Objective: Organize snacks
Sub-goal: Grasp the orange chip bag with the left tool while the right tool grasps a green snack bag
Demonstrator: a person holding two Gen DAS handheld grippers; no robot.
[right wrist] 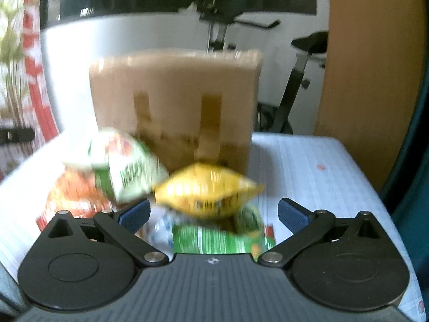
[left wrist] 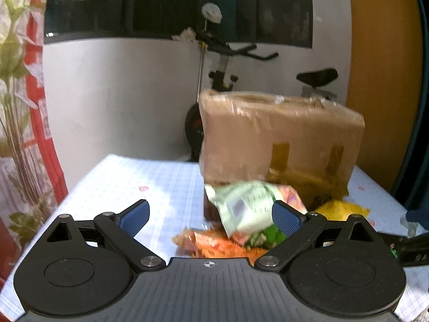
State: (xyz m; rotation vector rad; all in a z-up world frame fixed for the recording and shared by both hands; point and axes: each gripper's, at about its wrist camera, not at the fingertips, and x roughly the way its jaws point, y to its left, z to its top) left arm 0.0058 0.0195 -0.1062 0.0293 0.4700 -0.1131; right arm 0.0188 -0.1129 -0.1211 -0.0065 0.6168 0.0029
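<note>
A brown cardboard box [left wrist: 278, 136] stands on the table, also in the right wrist view [right wrist: 174, 102]. Snack packets lie heaped in front of it: a white-green packet [left wrist: 244, 206] [right wrist: 126, 166], orange packets [left wrist: 219, 244] [right wrist: 72, 198], a yellow packet [left wrist: 340, 209] [right wrist: 206, 190] and a green packet [right wrist: 222, 238]. My left gripper [left wrist: 210, 217] is open, with the white-green packet just ahead near its right finger. My right gripper [right wrist: 213, 216] is open, with the yellow packet between and just beyond its fingers. Both views are blurred.
The table wears a white checked cloth [left wrist: 150, 177] [right wrist: 308, 166]. An exercise bike [left wrist: 222, 61] stands behind the box. A red flowered curtain [left wrist: 24, 107] hangs left, an orange panel [left wrist: 383, 53] right. The right gripper's body [left wrist: 410, 249] shows at the left view's right edge.
</note>
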